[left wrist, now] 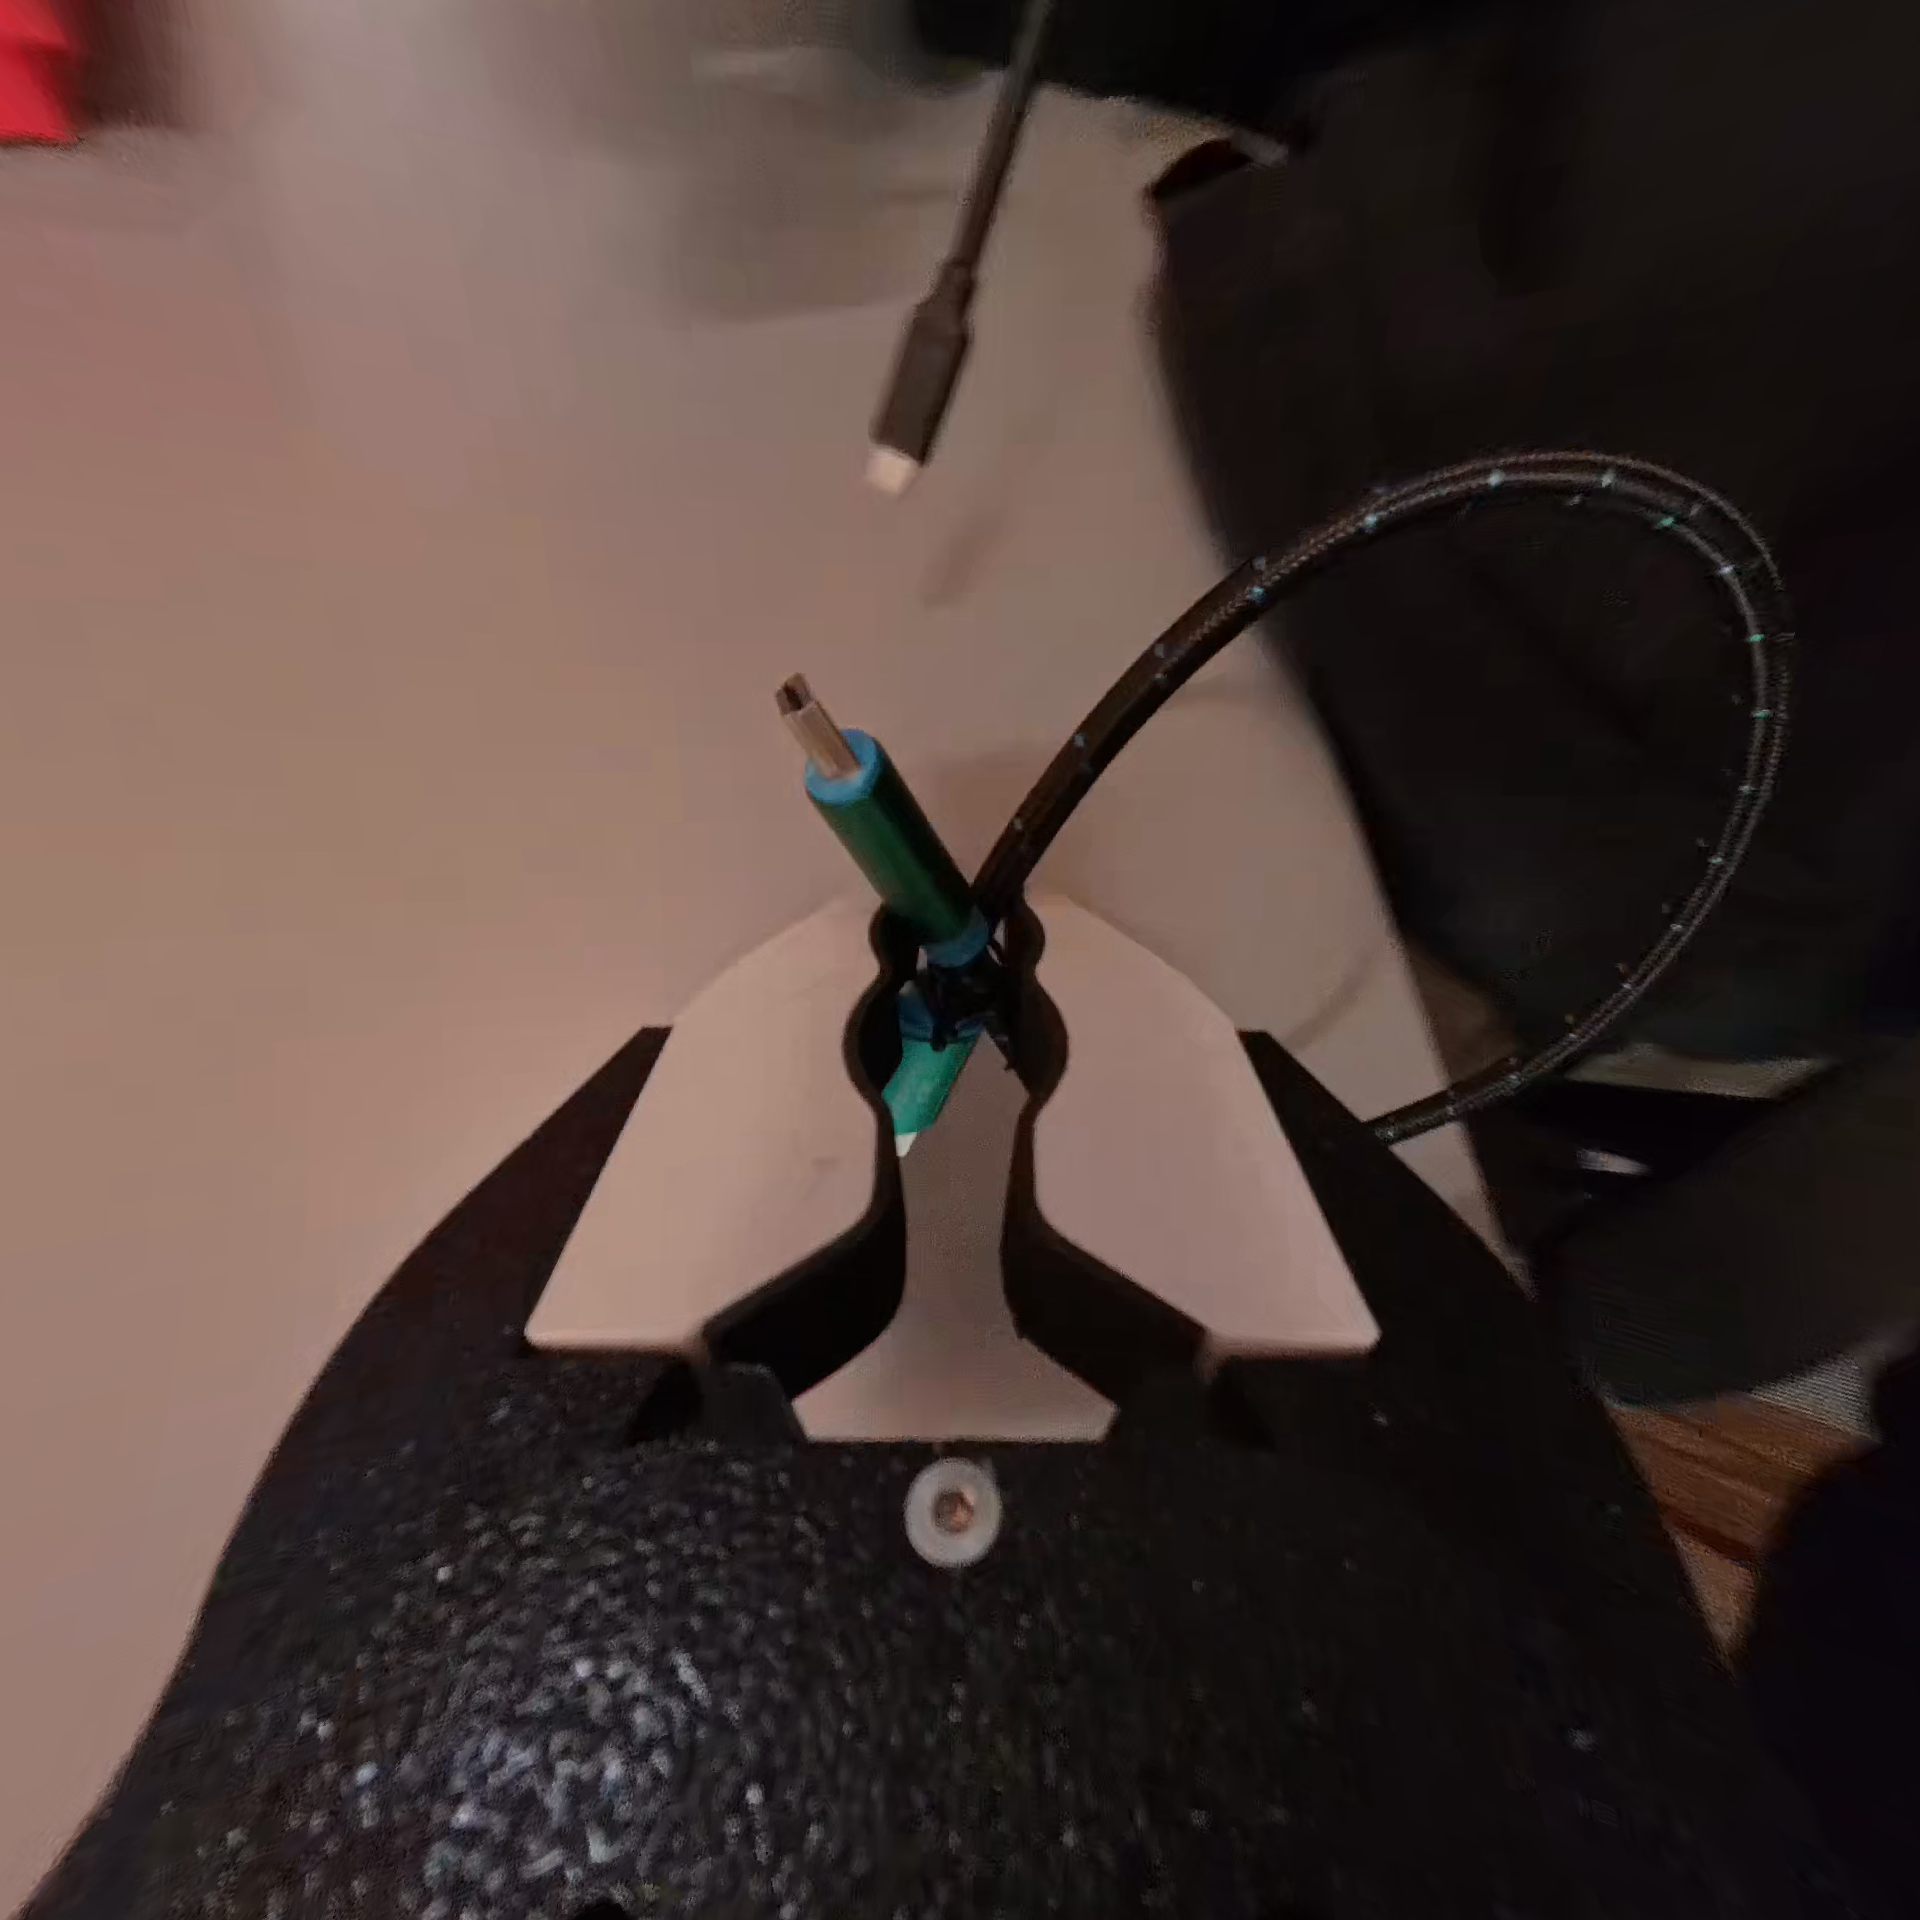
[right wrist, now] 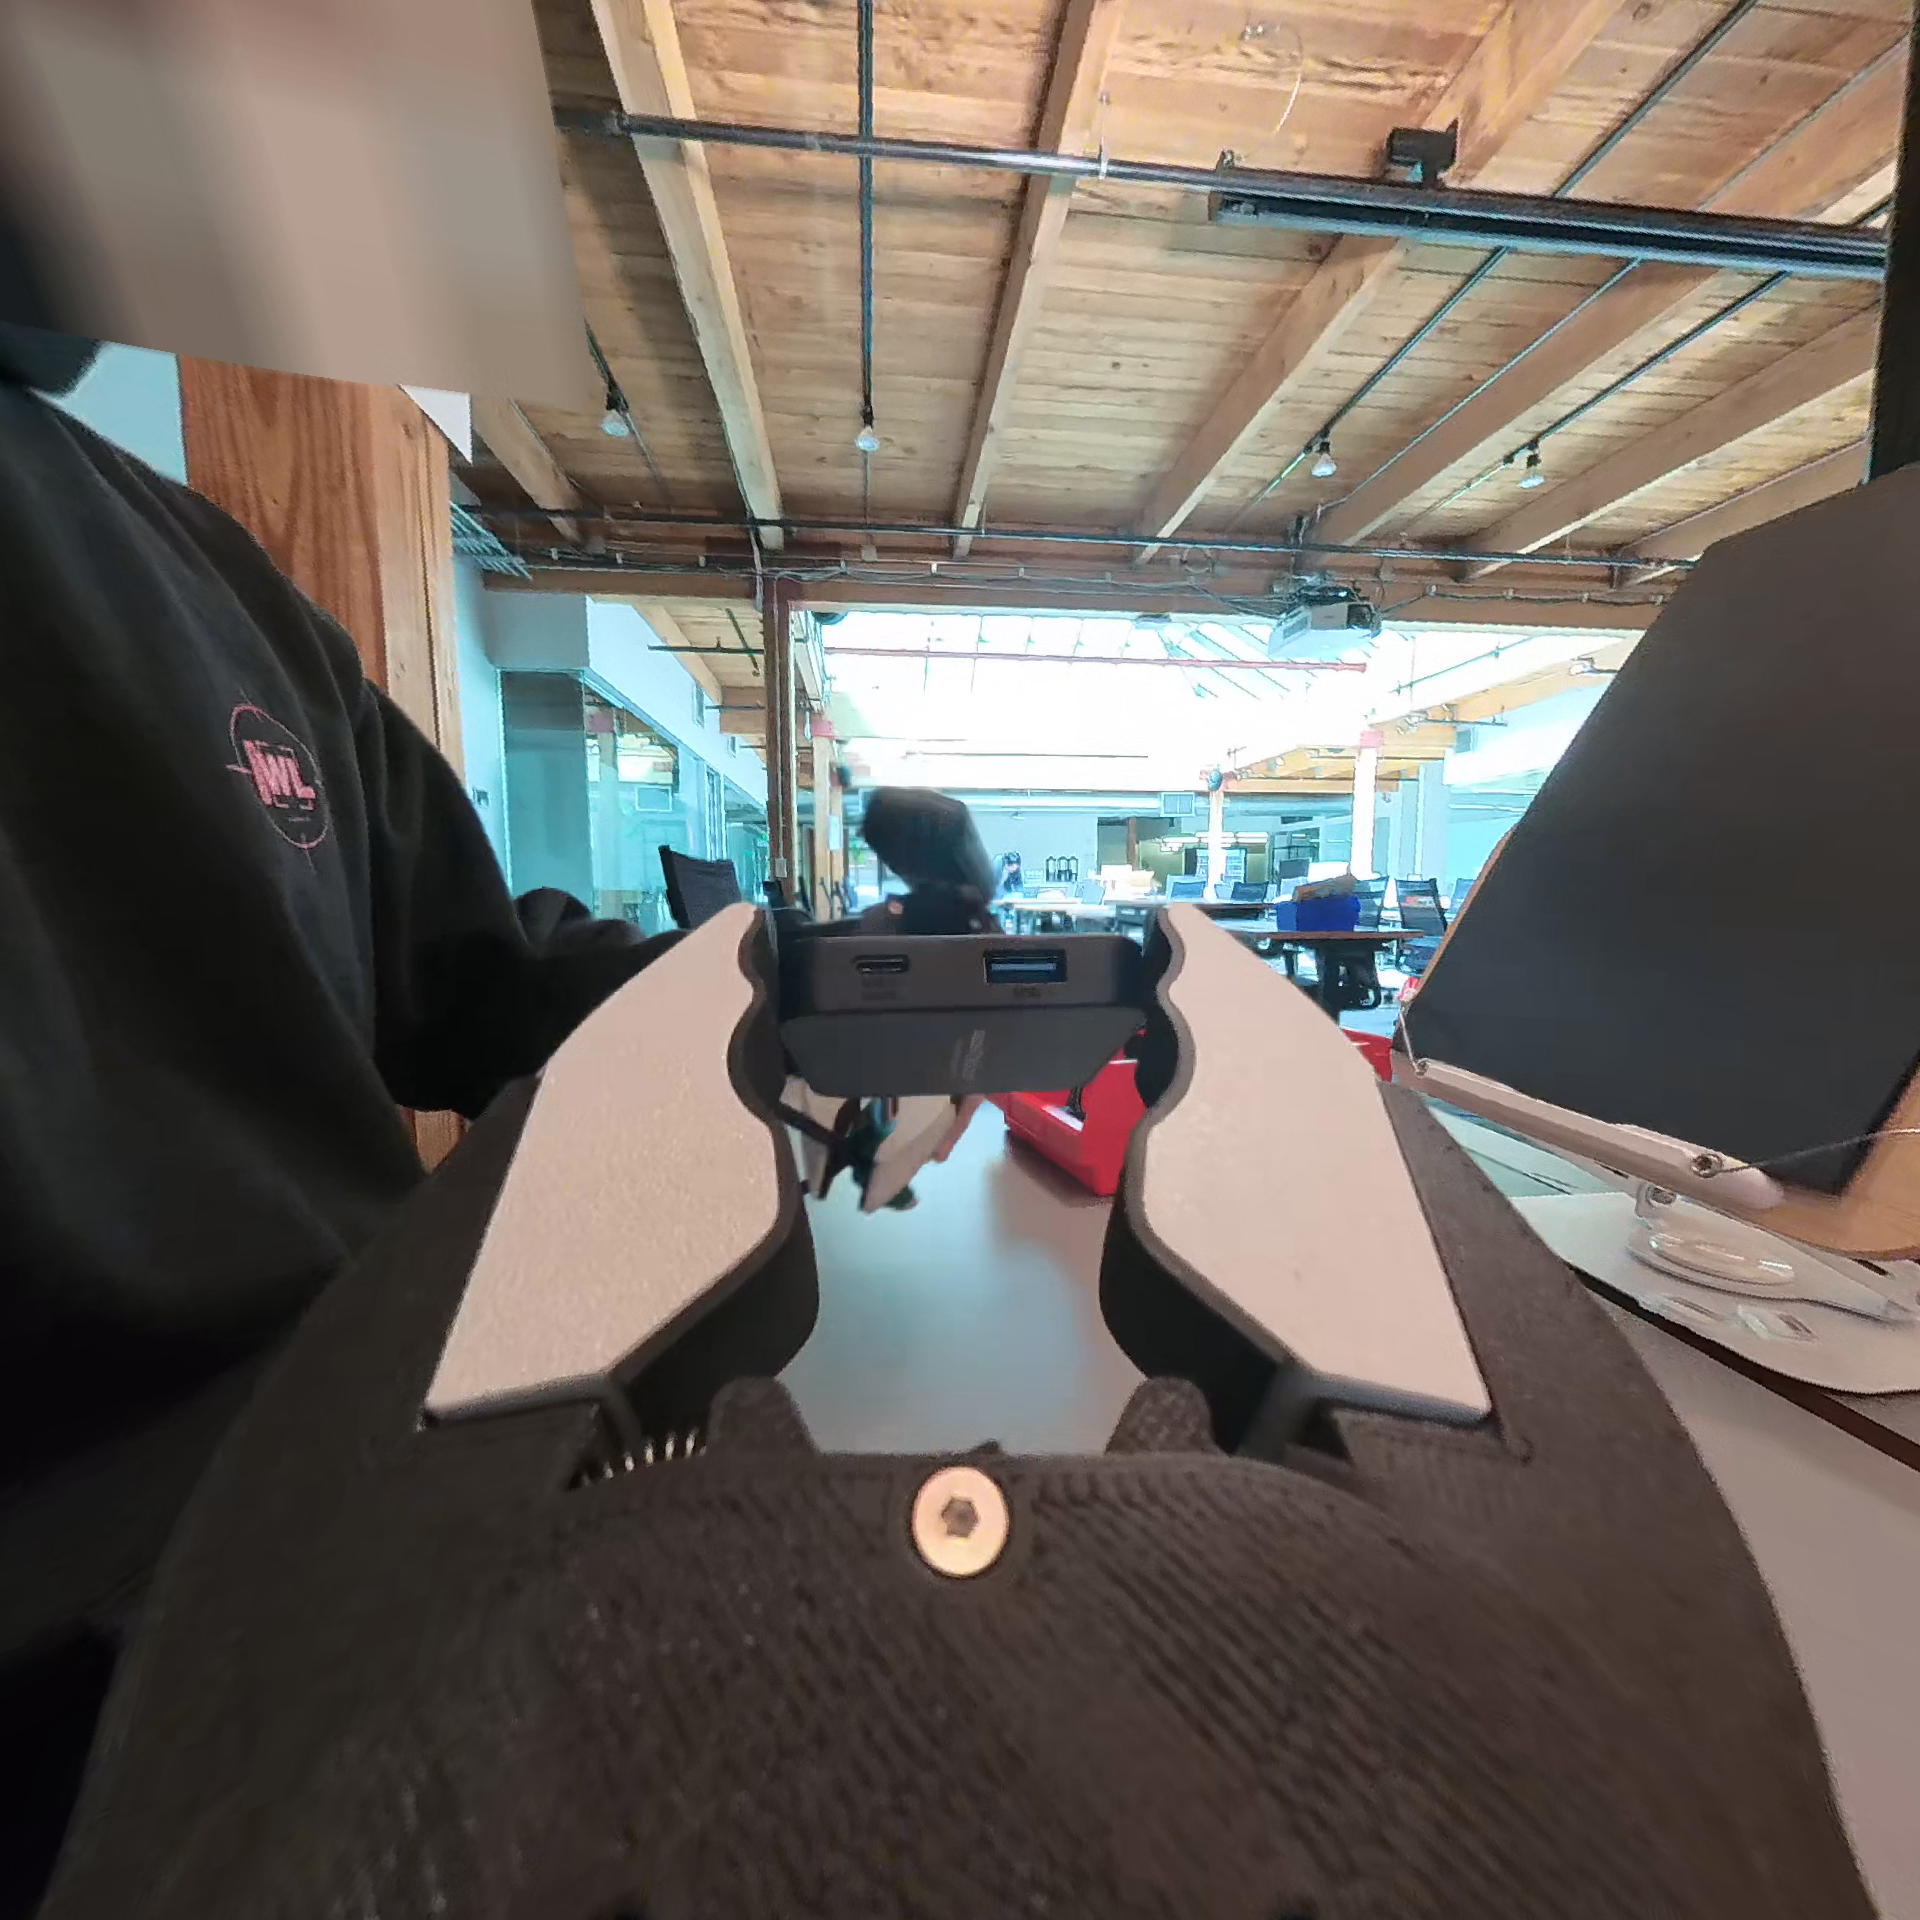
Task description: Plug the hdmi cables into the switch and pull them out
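Switch (right wrist: 951,1013): one, clamped between my right gripper (right wrist: 951,997) fingers, two ports facing me. My left gripper (left wrist: 951,956) pinches one green-plugged cable (left wrist: 894,831), both its plugs at the fingertips. One black cable (left wrist: 930,353) hangs beyond, over the table (left wrist: 312,727).

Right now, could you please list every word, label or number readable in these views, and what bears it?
Round pink-and-white emblem on the person's black sweatshirt: lettered, but I do not quote writing.
Pale print under the flat black switch box: too blurred to read.
Marks below its two ports: too small.
Green-sleeved plug and braided black cable: no writing.
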Available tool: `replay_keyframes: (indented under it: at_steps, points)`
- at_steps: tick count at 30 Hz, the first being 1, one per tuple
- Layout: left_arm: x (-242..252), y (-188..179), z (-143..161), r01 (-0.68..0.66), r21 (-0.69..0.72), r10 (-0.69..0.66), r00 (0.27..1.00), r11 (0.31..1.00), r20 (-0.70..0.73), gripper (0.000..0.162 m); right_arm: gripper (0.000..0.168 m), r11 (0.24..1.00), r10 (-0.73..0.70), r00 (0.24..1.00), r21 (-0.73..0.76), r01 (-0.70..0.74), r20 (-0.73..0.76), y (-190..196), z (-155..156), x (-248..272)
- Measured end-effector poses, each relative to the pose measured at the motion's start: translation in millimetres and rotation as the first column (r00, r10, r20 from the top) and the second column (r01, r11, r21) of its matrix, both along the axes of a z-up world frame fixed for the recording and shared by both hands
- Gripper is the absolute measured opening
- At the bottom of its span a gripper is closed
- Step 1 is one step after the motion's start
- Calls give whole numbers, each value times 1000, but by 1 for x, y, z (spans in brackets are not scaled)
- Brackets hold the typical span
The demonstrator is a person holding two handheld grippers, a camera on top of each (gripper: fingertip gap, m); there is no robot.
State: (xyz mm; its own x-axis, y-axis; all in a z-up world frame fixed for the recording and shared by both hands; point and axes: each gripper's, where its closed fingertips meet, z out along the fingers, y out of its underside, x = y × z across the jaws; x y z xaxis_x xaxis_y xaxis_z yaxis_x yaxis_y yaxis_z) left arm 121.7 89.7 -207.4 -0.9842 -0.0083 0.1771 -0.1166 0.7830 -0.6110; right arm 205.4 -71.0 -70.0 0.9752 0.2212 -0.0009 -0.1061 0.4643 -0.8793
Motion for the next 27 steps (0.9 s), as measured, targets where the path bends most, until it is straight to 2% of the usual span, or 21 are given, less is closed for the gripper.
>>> replay_keyframes:
  at_steps: [2,4,8,10,13,15,17,19,22,25,27]
  points:
    - [-5,-6,-20,26,-32,-31,985,999,-171,16,68,1000,-10,1000,-22,10,17,3,-2,-1]
    - [0,-9,-43,10,-22,-15,967,1000,-255,16,68,999,-14,1000,-36,15,28,4,-4,-1]
    - [7,-21,-68,-15,-22,9,966,1000,-260,17,68,999,-24,999,-35,25,29,1,-4,-1]
    - [19,-24,-77,-69,25,73,982,997,-175,18,68,999,-27,999,-35,28,29,-1,-5,0]
    - [40,-16,-88,-163,146,156,986,976,59,34,68,999,-35,999,-37,36,27,-3,-6,3]
    - [51,-9,-87,-272,200,230,950,941,211,51,68,998,-41,999,-40,42,29,-3,-7,3]
    - [56,-4,-79,-391,197,317,892,899,324,54,68,998,-47,998,-47,49,34,-4,-8,4]
    - [48,-5,-66,-460,159,369,839,874,400,46,68,997,-55,998,-54,57,41,-4,-9,5]
    - [33,-9,-55,-489,109,359,758,866,545,42,68,996,-59,997,-60,62,48,-5,-9,5]
    - [22,-15,-58,-476,100,299,689,874,660,30,68,997,-54,997,-51,57,46,-5,-8,5]
    - [21,-16,-64,-489,107,290,664,866,689,27,68,997,-51,998,-48,53,45,-5,-8,5]
